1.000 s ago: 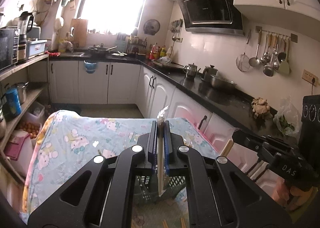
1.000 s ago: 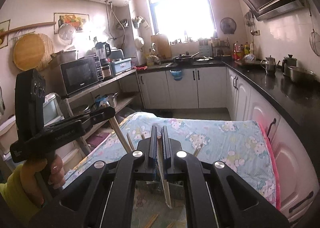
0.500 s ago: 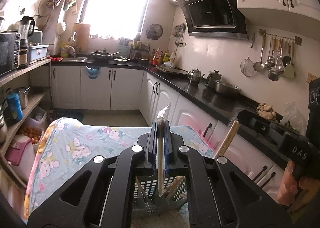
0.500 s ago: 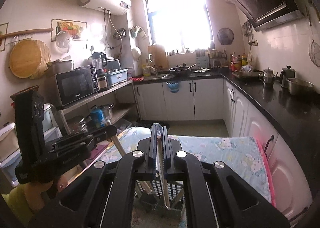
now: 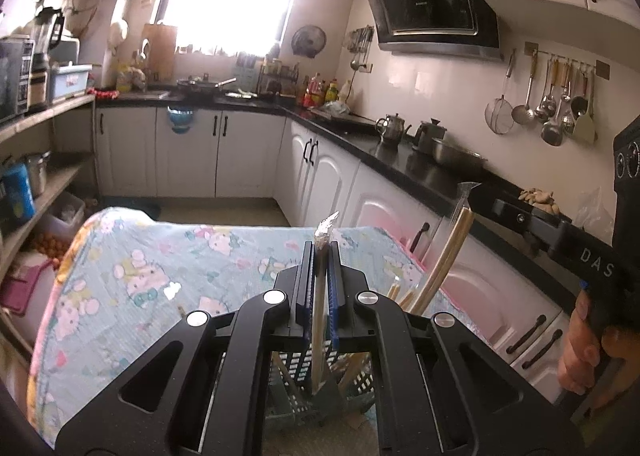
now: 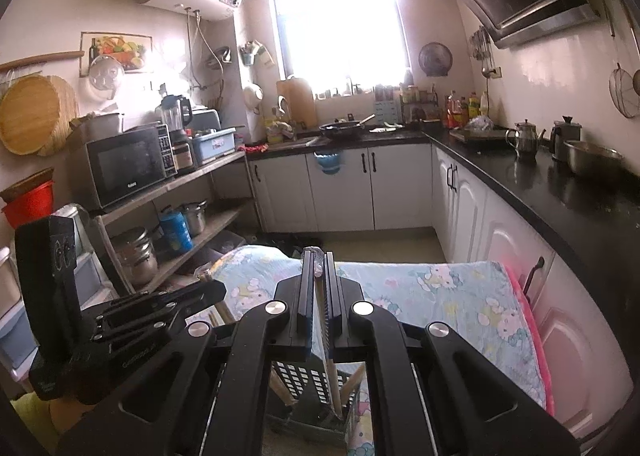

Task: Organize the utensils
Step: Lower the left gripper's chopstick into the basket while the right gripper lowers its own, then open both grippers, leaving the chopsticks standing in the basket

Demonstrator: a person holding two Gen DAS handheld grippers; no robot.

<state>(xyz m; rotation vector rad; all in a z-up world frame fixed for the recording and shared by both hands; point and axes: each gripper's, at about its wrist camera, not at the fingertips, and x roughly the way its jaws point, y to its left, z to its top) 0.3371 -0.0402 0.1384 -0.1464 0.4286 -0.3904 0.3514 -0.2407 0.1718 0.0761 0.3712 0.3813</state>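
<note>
Both claws, the left claw [image 5: 319, 256] and right claw [image 6: 319, 268], were clamped on wrapped chopsticks [image 5: 319, 320] above the slotted utensil basket [image 5: 298, 372], so lowering and releasing should follow.

Counting two hand-held grippers: the left hand-held gripper [image 5: 320, 256] and the right hand-held gripper [image 6: 318, 268], each pinching one wrapped chopstick pair [image 5: 319, 320] [image 6: 326, 340]. Counting one slotted basket [image 5: 296, 372] on one cartoon-print cloth [image 5: 160, 268]. Counting a few loose chopsticks [image 5: 404, 298] in that basket; exact number unclear. Counting two kettles [image 5: 390, 124] [image 5: 430, 132] and one steel bowl [image 5: 456, 156] on the desk [image 5: 400, 164].
</note>
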